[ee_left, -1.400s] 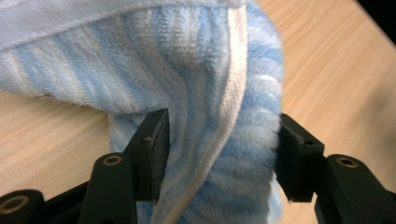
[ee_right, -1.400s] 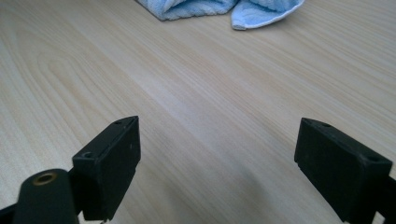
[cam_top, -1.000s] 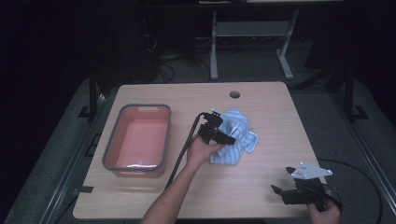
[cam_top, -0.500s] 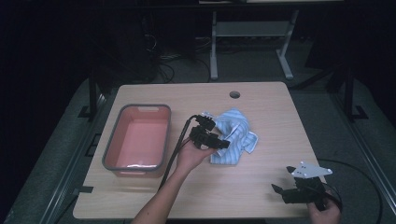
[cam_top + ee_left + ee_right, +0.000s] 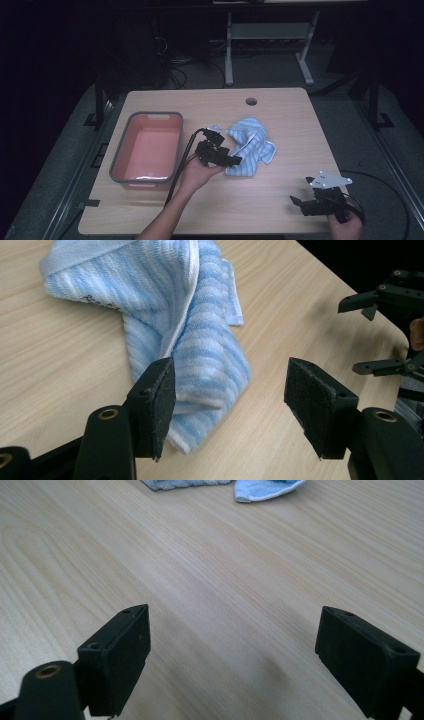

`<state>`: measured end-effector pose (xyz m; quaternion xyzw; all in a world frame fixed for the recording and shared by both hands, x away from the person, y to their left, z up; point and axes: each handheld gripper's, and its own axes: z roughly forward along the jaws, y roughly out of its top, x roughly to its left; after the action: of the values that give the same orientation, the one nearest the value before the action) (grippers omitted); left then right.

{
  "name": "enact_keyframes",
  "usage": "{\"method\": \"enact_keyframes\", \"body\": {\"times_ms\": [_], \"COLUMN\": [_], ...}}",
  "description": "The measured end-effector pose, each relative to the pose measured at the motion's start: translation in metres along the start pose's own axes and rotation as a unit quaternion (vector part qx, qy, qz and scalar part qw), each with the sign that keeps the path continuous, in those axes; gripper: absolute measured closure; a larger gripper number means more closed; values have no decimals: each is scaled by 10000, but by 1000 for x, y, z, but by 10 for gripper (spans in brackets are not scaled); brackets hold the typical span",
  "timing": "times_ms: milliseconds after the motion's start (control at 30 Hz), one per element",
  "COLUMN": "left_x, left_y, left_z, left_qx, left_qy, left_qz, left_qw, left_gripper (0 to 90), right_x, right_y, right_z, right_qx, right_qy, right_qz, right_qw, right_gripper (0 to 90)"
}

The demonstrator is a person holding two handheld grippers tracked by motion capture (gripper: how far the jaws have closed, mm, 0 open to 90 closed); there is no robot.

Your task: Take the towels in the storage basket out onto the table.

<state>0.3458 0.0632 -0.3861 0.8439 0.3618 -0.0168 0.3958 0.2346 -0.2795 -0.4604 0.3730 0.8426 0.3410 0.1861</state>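
A crumpled blue-and-white striped towel (image 5: 250, 145) lies mid-table. My left gripper (image 5: 231, 159) hovers at its left edge, pointing right. In the left gripper view the jaws (image 5: 230, 390) have just been opening and stand open. The towel's folded end (image 5: 170, 315) lies on the table below and beyond them, with neither pad pressing it. My right gripper (image 5: 300, 204) rests low near the table's front right corner. Its jaws (image 5: 232, 645) are wide open over bare wood, with the towel's edge (image 5: 267, 489) far ahead.
A pink bin with a grey rim (image 5: 122, 160) stands at the table's left, holding nothing. A cable hole (image 5: 251, 101) sits near the far edge. Bare wood (image 5: 280, 185) spans the space between towel and right gripper. The right gripper (image 5: 367, 335) shows at the left gripper view's right edge.
My left gripper has drawn back from over the towel, leftward and toward the person, leaving the towel on the table. The right gripper has not moved.
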Motion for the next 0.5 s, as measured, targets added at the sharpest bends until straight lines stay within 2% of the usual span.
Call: {"method": "enact_keyframes", "body": {"times_ms": [500], "left_x": [-5], "left_y": [-26], "left_z": [-17], "left_qx": [-53], "left_qy": [8], "left_qz": [75], "left_qw": [10000], "left_gripper": [353], "right_x": [1], "right_y": [1], "right_z": [1], "right_qx": [56], "right_qy": [-26], "right_qz": [-56], "right_qw": [10000], "right_gripper": [138]}}
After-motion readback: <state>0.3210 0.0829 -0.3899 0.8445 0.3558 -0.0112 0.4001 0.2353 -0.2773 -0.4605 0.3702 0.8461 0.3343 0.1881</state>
